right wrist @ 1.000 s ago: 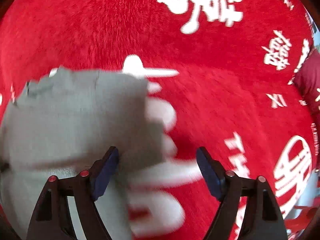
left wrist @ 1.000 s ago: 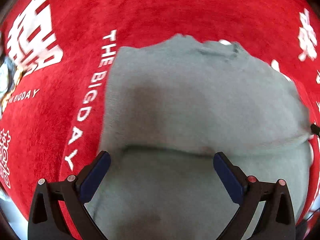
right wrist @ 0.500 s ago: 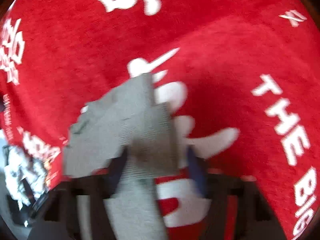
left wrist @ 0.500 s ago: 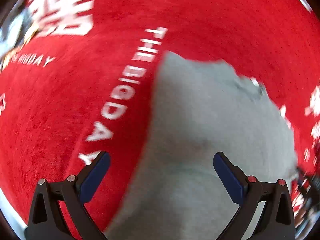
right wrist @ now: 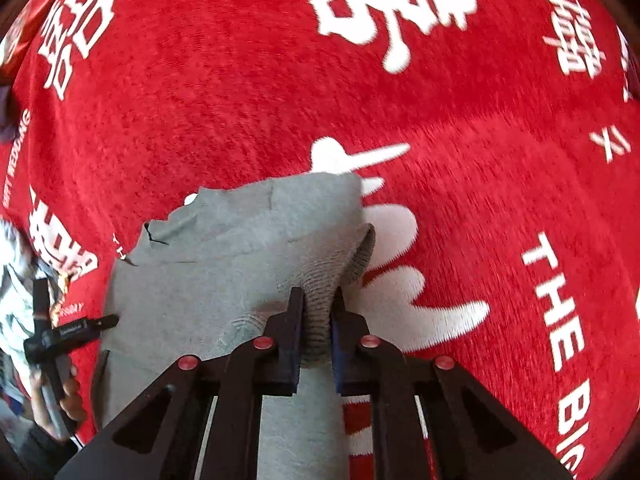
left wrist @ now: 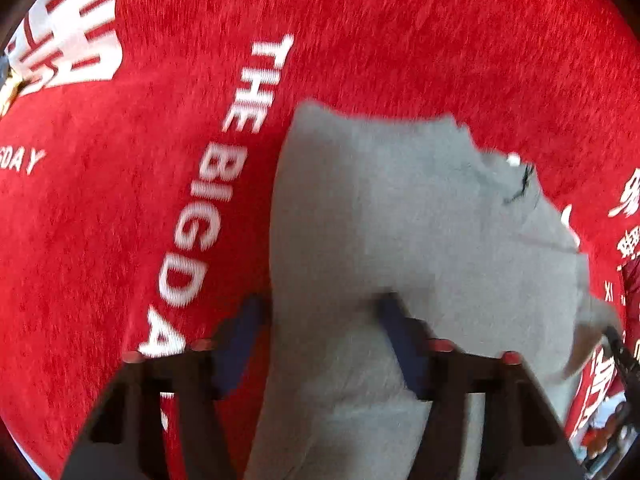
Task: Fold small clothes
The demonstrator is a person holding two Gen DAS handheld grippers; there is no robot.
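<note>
A small grey knit garment (left wrist: pixel 400 220) lies on a red cloth (left wrist: pixel 120 240) printed with white lettering. My left gripper (left wrist: pixel 322 320) points down at the garment's left edge. Its jaws are closing, one blue pad out on the red cloth, the other on the grey fabric, with a gap still between them. In the right wrist view the same garment (right wrist: pixel 224 272) is raised at its ribbed cuff (right wrist: pixel 340 272). My right gripper (right wrist: pixel 316 308) is closing, and its pads pinch that cuff. The left gripper (right wrist: pixel 80 328) also shows there, at the garment's far left side.
The red cloth (right wrist: pixel 240 80) spreads wide on all sides of the garment. A person's hand (right wrist: pixel 64 392) holds the left gripper's handle. A pale patterned fabric (right wrist: pixel 12 300) lies at the cloth's left border.
The left gripper slid from over the garment's middle to its left edge, and its jaws narrowed. The right gripper's jaws closed on the ribbed cuff and raised it.
</note>
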